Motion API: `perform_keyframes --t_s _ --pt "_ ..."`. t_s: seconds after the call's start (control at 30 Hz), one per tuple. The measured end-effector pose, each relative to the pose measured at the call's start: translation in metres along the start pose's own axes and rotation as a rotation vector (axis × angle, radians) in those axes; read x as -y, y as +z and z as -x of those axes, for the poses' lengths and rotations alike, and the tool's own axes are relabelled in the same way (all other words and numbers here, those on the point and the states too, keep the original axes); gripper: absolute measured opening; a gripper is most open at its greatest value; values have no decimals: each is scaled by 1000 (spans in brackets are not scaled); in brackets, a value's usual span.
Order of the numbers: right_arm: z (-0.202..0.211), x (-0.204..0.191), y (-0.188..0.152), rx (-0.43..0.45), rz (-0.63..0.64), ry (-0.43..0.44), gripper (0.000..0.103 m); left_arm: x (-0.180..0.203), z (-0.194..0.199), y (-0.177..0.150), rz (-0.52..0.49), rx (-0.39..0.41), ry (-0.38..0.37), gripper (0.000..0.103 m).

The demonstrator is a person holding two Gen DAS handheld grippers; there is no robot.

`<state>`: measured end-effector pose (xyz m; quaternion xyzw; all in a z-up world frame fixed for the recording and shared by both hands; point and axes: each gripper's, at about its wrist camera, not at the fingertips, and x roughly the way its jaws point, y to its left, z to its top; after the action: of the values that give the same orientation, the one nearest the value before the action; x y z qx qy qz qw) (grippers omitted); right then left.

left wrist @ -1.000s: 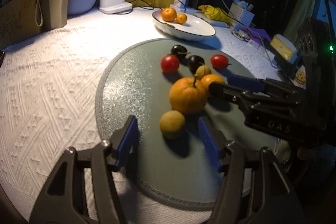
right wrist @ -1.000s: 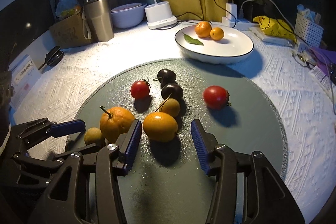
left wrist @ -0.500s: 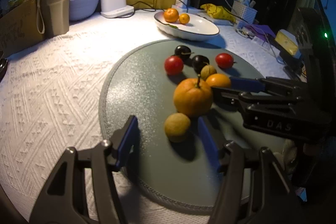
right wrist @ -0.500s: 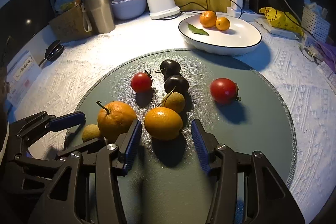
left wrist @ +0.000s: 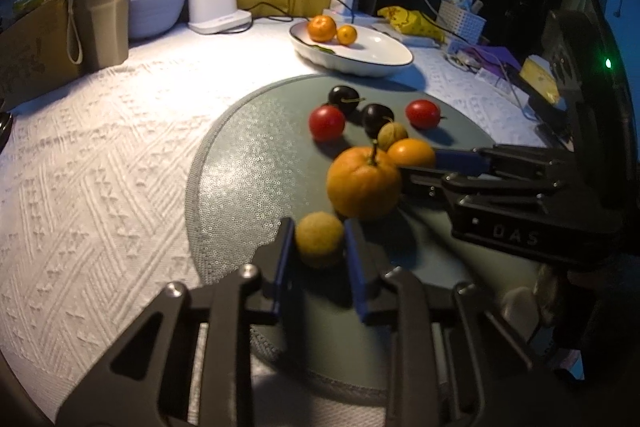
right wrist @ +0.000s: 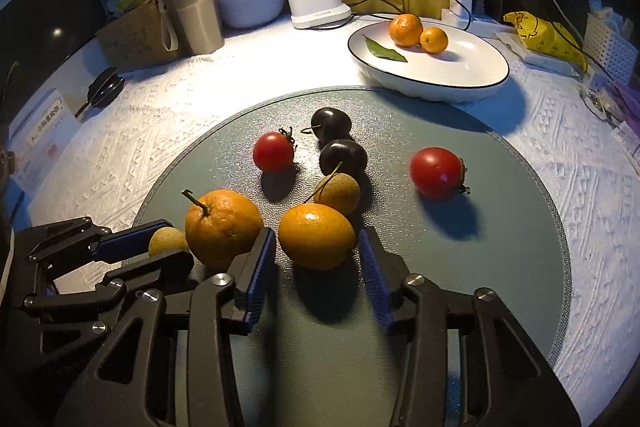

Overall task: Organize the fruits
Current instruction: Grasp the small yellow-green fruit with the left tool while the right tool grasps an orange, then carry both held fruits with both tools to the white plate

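- Left gripper [left wrist: 320,247] is clamped on the small tan fruit [left wrist: 319,237], low on the grey mat [left wrist: 248,187]; light, rough-skinned, firm.
- Right gripper [right wrist: 318,259] is closing around the oval orange fruit [right wrist: 316,235], pads not yet pressing; smooth and rollable, best taken across its middle.

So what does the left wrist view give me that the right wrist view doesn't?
Only the left wrist view shows both pads of the left gripper pressed on the small tan fruit.

Only the right wrist view shows the right gripper closing around the oval orange, a sliver of gap still visible each side, plus the leaf on the white plate.

Both show the stemmed orange, two red tomatoes, two dark cherries, and two oranges on the plate.
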<state>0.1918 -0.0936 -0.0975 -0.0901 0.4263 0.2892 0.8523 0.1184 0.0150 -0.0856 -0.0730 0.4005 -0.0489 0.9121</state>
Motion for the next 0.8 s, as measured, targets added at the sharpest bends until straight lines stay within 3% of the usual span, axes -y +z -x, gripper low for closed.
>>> perform_keyframes --t_s 0.8 --pt "25 -1 7 69 29 -15 40 -1 19 21 -11 58 29 26"
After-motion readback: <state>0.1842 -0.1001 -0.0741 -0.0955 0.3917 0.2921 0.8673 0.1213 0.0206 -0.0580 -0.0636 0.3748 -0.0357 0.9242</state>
